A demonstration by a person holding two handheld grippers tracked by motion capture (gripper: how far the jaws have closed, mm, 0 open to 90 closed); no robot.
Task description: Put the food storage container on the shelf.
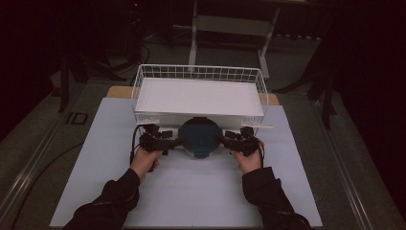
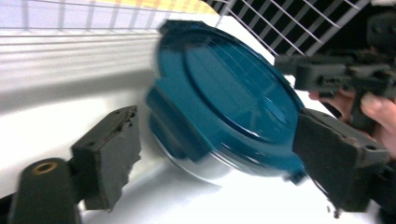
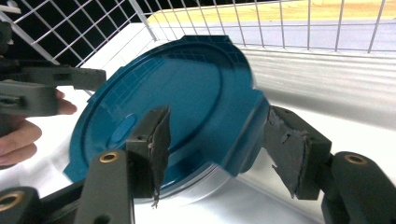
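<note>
At the desk's middle, just at 6 o'clock of the basket: my work sits here, a hand on either side.
Container: a round teal plastic container with a ribbed lid (image 1: 200, 138) over a clear body, resting on the white desk (image 1: 182, 196); through my tongs' own cameras it looks tilted.
Basket: a white wire basket with a flat white liner (image 1: 198, 93) stands at 12 o'clock of the container, just beside it.
Left tongs (image 1: 178, 142): at 9 o'clock of the container; the jaws stand parted, one side tab of the lid between them, the pads clear of it on the near side.
Right tongs (image 1: 223, 139): at 3 o'clock; jaws apart, straddling the opposite lid tab, with a gap showing at one pad.
Hands: my left hand (image 1: 143, 160) and right hand (image 1: 248, 160) grip the handles, dark sleeves behind.
</note>
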